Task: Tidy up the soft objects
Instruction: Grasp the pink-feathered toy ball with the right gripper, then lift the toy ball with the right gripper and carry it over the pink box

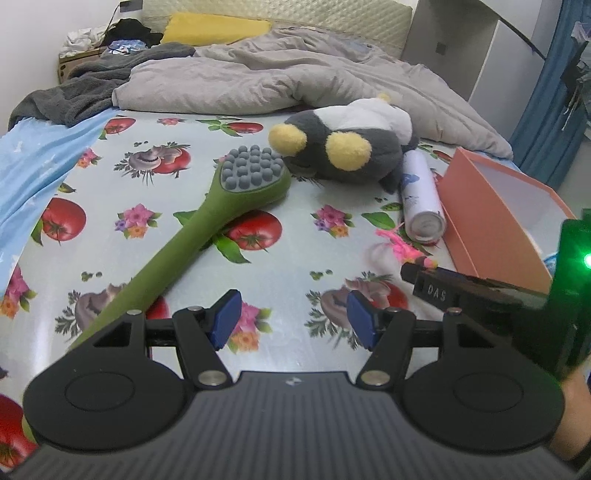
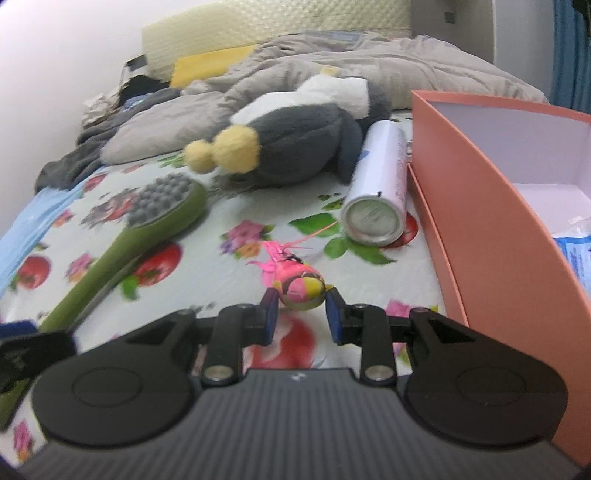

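My right gripper [image 2: 302,308] is shut on a small pink and yellow feathered toy [image 2: 301,293], held just above the flowered sheet [image 2: 229,206]. In the left wrist view that toy [image 1: 399,245] shows blurred at the tip of the right gripper [image 1: 419,271]. My left gripper [image 1: 293,317] stands open over the sheet with nothing between its blue pads. A grey, white and yellow plush toy [image 1: 347,144] [image 2: 295,147] lies further back. A green massage brush [image 1: 207,221] [image 2: 147,221] lies to its left.
A white spray can [image 1: 419,188] [image 2: 380,192] lies beside an open salmon box [image 1: 491,206] [image 2: 480,184] on the right; a blue and white packet sits inside it. A rumpled grey duvet [image 1: 258,77], a dark towel and a yellow pillow [image 1: 214,27] fill the back.
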`<state>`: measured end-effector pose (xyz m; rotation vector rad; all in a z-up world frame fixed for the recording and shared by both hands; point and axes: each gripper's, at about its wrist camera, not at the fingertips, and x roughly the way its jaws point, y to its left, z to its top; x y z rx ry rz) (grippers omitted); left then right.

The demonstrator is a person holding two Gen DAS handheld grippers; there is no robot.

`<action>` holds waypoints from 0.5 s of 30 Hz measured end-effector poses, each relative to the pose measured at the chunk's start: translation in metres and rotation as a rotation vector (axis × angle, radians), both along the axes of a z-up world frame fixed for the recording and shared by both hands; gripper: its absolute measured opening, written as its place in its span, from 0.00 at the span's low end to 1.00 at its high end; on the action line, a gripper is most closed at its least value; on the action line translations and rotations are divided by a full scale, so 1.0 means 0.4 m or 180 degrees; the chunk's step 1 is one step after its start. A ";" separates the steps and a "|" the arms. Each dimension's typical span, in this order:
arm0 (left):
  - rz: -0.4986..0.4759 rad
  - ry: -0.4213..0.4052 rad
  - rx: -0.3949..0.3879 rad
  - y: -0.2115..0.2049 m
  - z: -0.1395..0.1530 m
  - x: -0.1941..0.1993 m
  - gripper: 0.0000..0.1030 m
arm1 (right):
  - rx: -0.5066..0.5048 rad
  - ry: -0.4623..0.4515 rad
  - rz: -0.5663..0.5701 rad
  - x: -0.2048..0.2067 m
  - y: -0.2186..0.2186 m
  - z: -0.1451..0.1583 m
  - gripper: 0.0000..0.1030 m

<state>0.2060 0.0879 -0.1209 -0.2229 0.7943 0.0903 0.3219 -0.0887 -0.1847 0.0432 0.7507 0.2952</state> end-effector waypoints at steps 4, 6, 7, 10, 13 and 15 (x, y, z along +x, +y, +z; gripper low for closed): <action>-0.0023 0.0000 0.0013 -0.012 0.007 -0.041 0.67 | -0.0013 0.0006 0.0173 -0.075 0.006 0.030 0.30; -0.0035 0.0006 0.0015 -0.015 0.011 -0.063 0.67 | -0.0003 0.0004 0.0225 -0.109 0.002 0.048 0.30; -0.0031 0.0007 0.0012 -0.016 0.013 -0.074 0.67 | 0.0014 0.0009 0.0247 -0.127 -0.002 0.057 0.30; -0.0049 -0.0017 0.0008 -0.025 0.027 -0.107 0.67 | 0.0034 0.0005 0.0303 -0.179 -0.012 0.083 0.30; -0.0088 -0.0039 0.0019 -0.042 0.040 -0.139 0.67 | 0.0056 -0.0014 0.0333 -0.225 -0.023 0.110 0.30; -0.0122 -0.0055 0.0019 -0.053 0.047 -0.158 0.67 | 0.0065 -0.0028 0.0351 -0.251 -0.030 0.124 0.30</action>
